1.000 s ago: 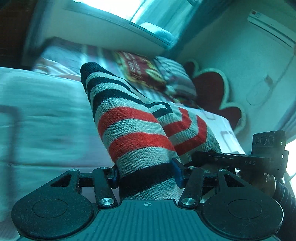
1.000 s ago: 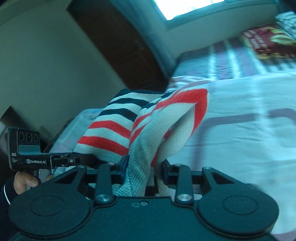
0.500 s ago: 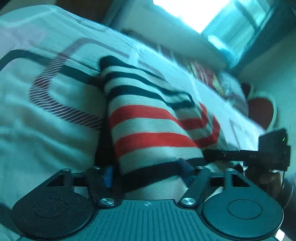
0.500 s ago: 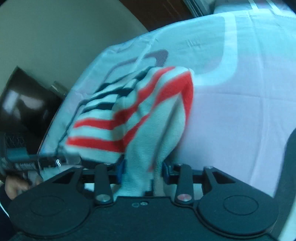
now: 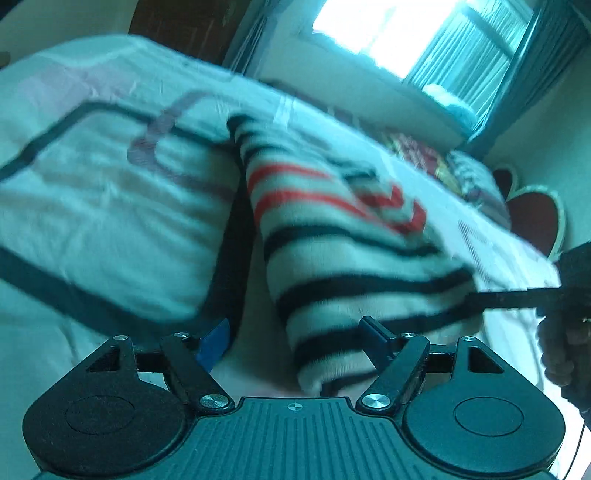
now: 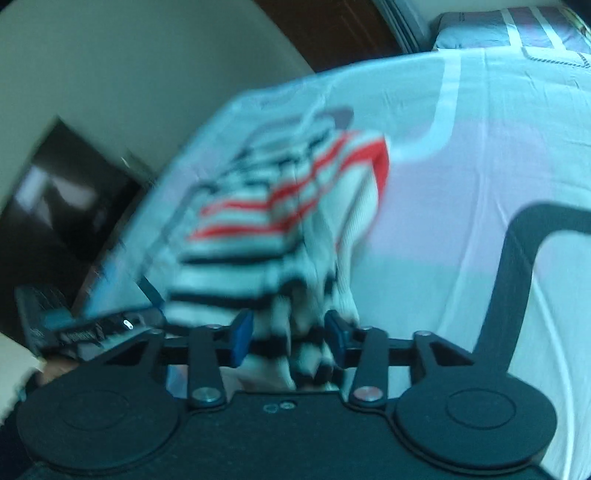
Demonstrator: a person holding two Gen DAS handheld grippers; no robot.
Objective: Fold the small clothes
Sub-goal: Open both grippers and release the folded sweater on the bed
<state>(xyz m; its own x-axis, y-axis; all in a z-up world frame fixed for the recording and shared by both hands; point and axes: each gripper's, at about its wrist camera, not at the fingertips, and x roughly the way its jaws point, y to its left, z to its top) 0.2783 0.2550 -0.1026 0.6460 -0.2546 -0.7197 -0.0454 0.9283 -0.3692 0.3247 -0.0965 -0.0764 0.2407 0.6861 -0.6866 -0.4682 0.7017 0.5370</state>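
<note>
A bright window point(image 5: 388, 29) with curtains point(image 5: 476, 74) lights the pale wall point(image 6: 129, 66); a dark wooden door point(image 5: 184, 26) stands beside the bed point(image 6: 480, 147).

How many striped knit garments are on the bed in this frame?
1: a striped knit garment lies bunched on the bed, in front of both grippers. Blur could hide more.

We are in a home bedroom: a bed point(image 5: 103, 206) covered by a pale sheet printed with dark and reddish outlines fills most of what we see. At its far end lie patterned pillows point(image 5: 476, 177) and a red heart-shaped cushion point(image 5: 535, 218), and behind them daylight comes through a window point(image 5: 388, 26) hung with a teal curtain point(image 5: 476, 74). From the right wrist view we also make out a plain wall point(image 6: 129, 66) and a dark wooden door point(image 6: 332, 26).
</note>
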